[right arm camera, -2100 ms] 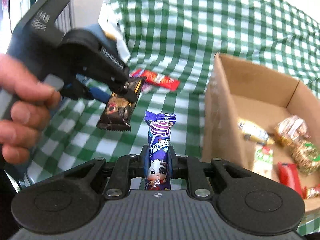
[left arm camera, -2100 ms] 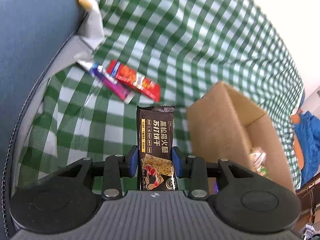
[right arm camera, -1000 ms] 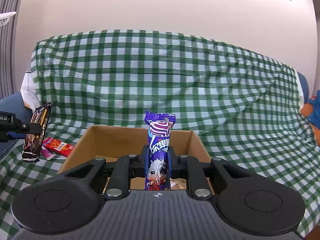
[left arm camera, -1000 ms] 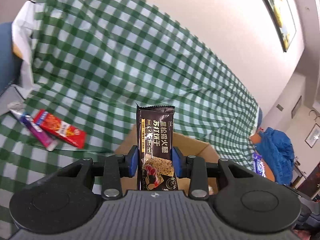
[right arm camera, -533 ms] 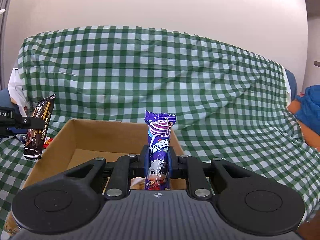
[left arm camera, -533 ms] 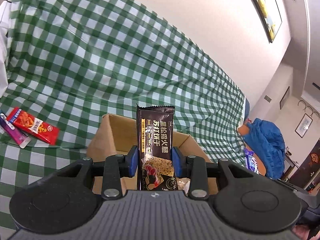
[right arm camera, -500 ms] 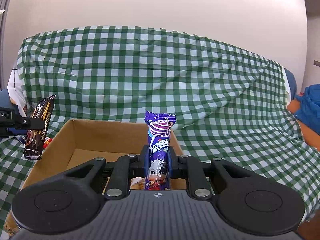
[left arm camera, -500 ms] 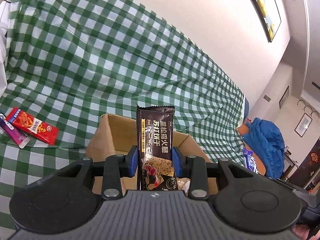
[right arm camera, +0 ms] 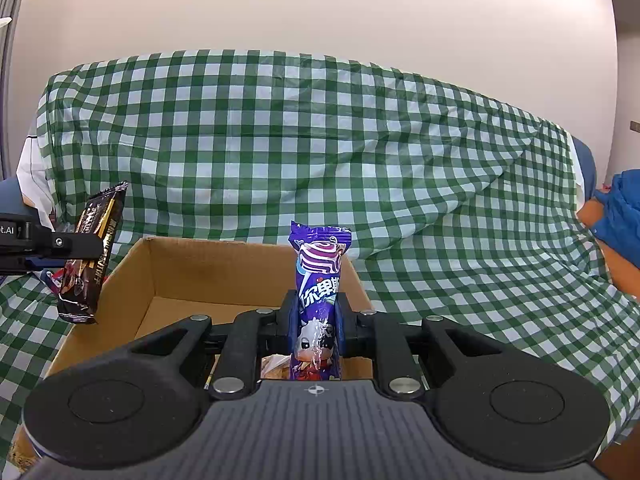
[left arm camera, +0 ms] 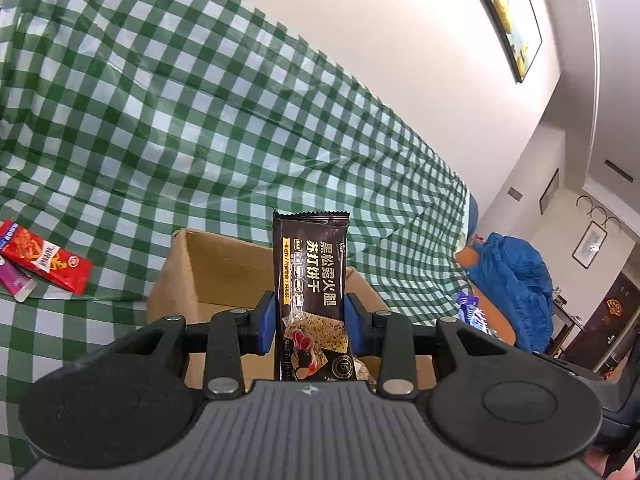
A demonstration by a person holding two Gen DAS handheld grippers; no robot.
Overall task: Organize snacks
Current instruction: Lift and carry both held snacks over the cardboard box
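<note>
My left gripper (left arm camera: 311, 322) is shut on a dark brown cracker packet (left arm camera: 312, 280), held upright above the near left side of the open cardboard box (left arm camera: 208, 272). In the right wrist view that cracker packet (right arm camera: 90, 256) hangs at the box's left wall (right arm camera: 124, 280). My right gripper (right arm camera: 317, 322) is shut on a purple candy packet (right arm camera: 319, 280) with a cow picture, upright over the box's near end. A few wrapped snacks show on the box floor behind the fingers.
A red snack packet (left arm camera: 44, 260) and a purple one (left arm camera: 14, 282) lie on the green checked cloth (left arm camera: 200, 120) left of the box. A blue garment (left arm camera: 516, 272) lies at the right. The cloth drapes up over a sofa back behind the box.
The left gripper has swung right, so the box sits more centred under it and the red packet has slid to the left edge. The right gripper has tilted up slightly over the box.
</note>
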